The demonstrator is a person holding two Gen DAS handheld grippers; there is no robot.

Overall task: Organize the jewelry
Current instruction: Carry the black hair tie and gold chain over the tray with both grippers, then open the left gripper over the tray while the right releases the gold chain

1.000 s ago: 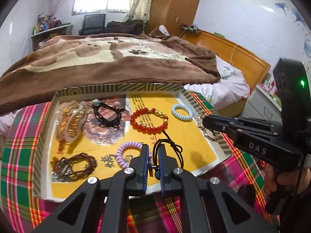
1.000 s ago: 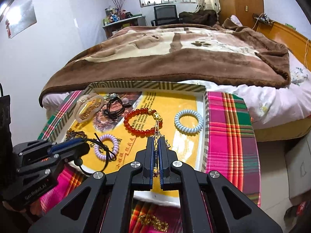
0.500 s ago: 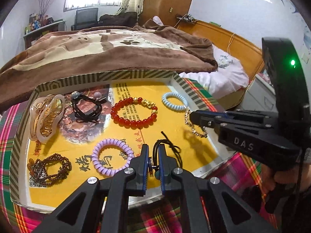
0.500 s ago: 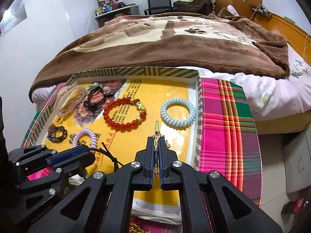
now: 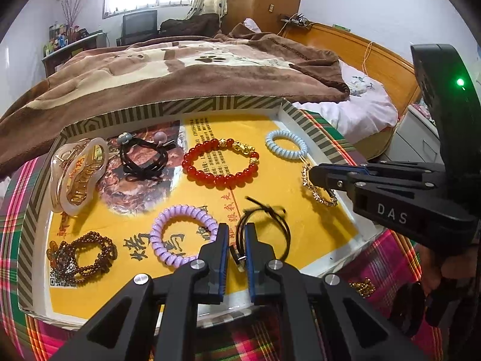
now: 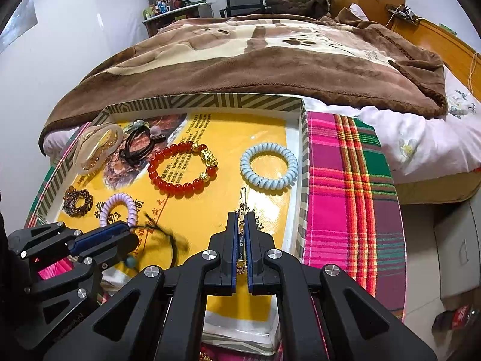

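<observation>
1. While both hovered low over the striped-rim yellow tray, left tongs pinched a black cord bracelet, likely for placing.
2. Right tongs, clamped tight, dangled a gold chain bracelet above its bare corner.

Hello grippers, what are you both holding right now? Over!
Left gripper shut on black cord bracelet. Right gripper shut on gold chain. Both over the tray; drop spots look clear.

A table draped in a bright plaid cloth carries a striped-rim tray at frame centre; a small gold trinket lies on the cloth, lower right.
</observation>
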